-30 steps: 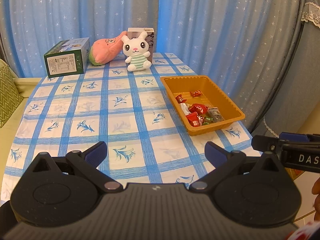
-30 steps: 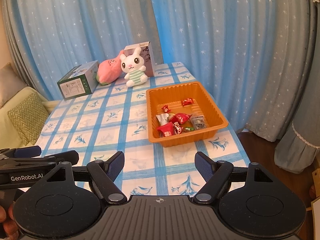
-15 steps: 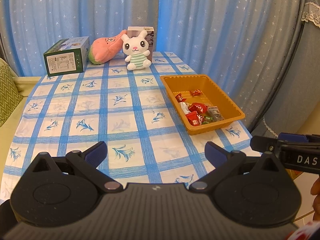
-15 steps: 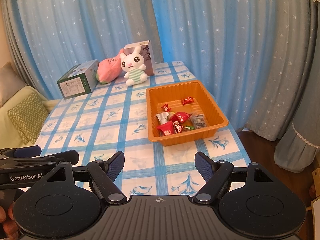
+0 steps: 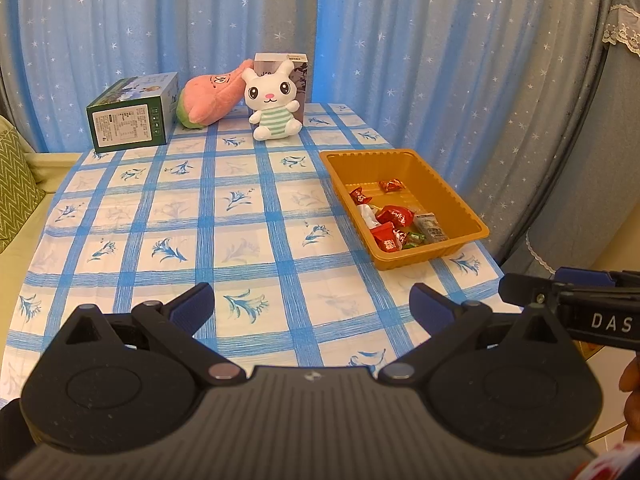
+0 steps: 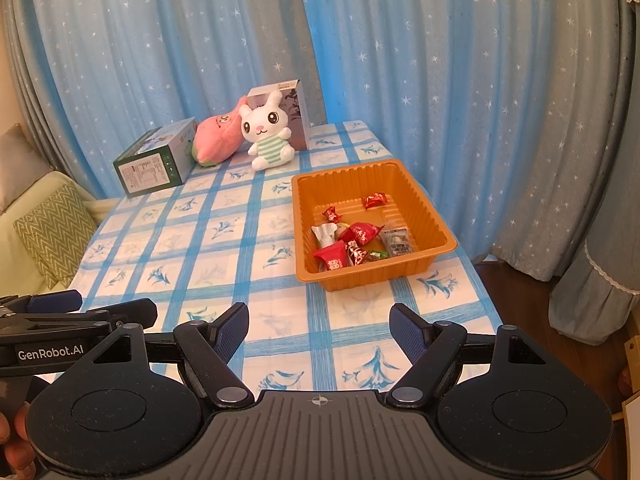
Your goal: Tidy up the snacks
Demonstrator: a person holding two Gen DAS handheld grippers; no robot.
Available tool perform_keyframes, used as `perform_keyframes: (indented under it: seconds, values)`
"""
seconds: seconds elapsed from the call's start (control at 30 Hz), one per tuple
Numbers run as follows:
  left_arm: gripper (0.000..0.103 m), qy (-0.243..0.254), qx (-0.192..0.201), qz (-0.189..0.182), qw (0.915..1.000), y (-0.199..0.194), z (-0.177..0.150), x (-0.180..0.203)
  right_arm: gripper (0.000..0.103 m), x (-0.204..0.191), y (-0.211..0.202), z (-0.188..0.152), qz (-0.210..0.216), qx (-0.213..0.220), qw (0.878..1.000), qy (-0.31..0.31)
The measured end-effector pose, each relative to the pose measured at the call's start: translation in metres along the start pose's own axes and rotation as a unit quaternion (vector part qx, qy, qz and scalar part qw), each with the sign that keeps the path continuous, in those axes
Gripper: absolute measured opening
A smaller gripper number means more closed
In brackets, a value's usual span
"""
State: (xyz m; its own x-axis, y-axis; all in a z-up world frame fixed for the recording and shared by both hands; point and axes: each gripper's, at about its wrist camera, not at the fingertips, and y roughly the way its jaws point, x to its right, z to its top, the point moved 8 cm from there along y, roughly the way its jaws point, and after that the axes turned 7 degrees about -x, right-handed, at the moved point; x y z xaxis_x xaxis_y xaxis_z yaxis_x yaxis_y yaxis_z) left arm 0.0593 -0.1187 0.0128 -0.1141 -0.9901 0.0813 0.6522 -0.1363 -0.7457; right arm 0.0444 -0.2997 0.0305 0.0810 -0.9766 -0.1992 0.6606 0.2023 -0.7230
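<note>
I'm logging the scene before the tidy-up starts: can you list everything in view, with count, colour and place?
tray: one, orange, right side of the table.
wrapped snacks: about eight, mostly red, one white, one green, one grey packet, all inside the tray.
rabbit plush: one, white with a striped green body, far end.
peach plush: one, pink, left of the rabbit.
green box: one, lying at the far left corner.
brown box: one, upright behind the rabbit.
tablecloth: one, blue-and-white check.
curtains: blue with stars, behind the table.
cushion: one, green zigzag, left.
left gripper: jaws open, empty.
right gripper: jaws open, empty.
</note>
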Motion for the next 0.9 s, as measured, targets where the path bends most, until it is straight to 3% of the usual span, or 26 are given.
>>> perform_keyframes:
  seconds: [0.9]
  values:
    - [0.103,-0.002,0.001,-0.002,1.0,0.0011,-0.0015,0.0017,0.077,0.001,0.0012,-0.0009,0.0,0.0,1.0,0.0]
